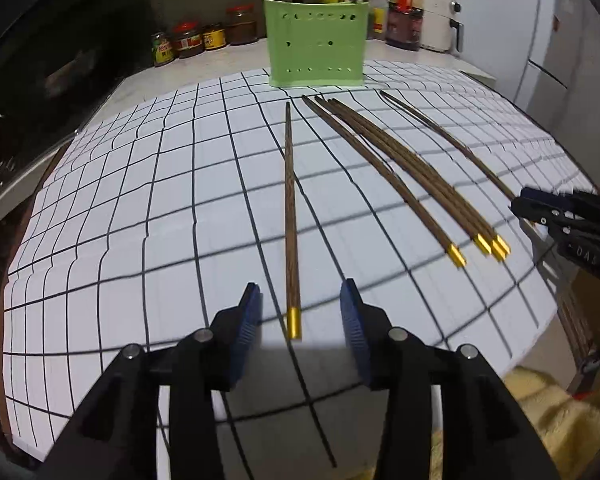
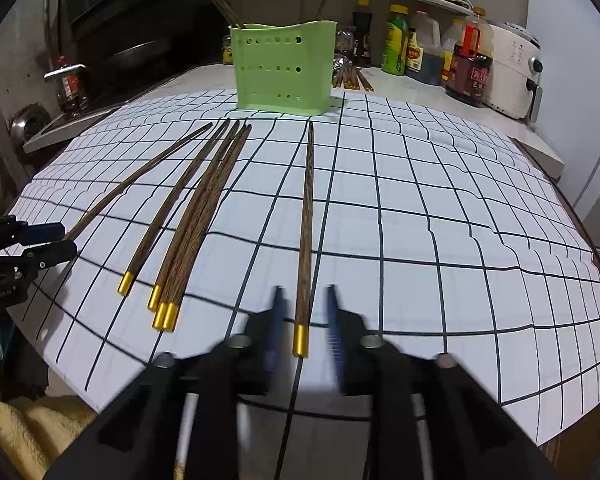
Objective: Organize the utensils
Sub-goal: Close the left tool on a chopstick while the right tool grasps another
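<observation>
Blue-padded, the left gripper (image 1: 300, 312) and the right gripper (image 2: 303, 312) both stand released, each straddling the gold cap of its own wooden chopstick (image 1: 290, 208) (image 2: 306, 224) on the grid mat (image 1: 140, 208), well short of the green holder (image 1: 316, 42).

Your white grid mat (image 1: 140, 208) is evenly and brightly lit from overhead; the background shelves stay dim. Strong fisheye bowing curves the grid lines, with black vignetting in the corners. Your right gripper (image 2: 303, 312) fingers are motion-blurred; the left gripper (image 1: 300, 308) is sharper, casting a grey shadow just beneath it.
</observation>
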`<action>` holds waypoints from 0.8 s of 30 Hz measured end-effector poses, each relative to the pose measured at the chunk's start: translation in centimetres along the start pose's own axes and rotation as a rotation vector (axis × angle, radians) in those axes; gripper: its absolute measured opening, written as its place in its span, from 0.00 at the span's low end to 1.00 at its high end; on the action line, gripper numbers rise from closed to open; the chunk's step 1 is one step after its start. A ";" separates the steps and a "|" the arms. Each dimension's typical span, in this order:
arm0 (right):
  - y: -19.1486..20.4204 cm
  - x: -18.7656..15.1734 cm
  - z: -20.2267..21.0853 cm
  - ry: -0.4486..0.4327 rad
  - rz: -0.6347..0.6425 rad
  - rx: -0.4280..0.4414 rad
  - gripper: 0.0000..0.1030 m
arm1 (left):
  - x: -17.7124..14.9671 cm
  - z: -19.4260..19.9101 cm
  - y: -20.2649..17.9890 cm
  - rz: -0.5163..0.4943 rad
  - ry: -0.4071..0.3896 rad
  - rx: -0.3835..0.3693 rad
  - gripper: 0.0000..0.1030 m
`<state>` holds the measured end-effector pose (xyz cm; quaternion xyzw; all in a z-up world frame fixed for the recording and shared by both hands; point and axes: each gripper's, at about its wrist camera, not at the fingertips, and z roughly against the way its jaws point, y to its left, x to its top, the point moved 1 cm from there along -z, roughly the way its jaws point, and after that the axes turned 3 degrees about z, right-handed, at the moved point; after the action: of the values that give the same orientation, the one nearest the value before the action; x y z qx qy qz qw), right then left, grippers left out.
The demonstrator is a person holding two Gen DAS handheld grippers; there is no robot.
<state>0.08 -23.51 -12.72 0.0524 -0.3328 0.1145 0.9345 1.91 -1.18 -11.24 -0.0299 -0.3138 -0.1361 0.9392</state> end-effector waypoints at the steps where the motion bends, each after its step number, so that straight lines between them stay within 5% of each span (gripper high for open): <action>1: 0.1 -0.2 0.1 -0.005 0.005 0.003 0.33 | -0.2 0.1 -0.2 -0.007 -0.007 0.002 0.40; 4: 0.3 -0.7 0.5 -0.030 0.016 0.009 0.33 | -0.8 0.4 -0.4 -0.006 -0.019 -0.005 0.39; 7: 0.2 -1.0 0.6 -0.046 0.008 0.026 0.32 | -0.5 0.2 -0.5 -0.005 -0.028 0.016 0.26; 24: 1.6 -2.0 1.2 -0.120 0.034 0.030 0.12 | 0.4 -0.7 -0.2 0.016 -0.067 0.060 0.22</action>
<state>-2.60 -22.56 -13.01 0.0675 -0.3873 0.1322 0.9099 2.55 -1.53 -11.56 -0.0086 -0.3489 -0.1181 0.9296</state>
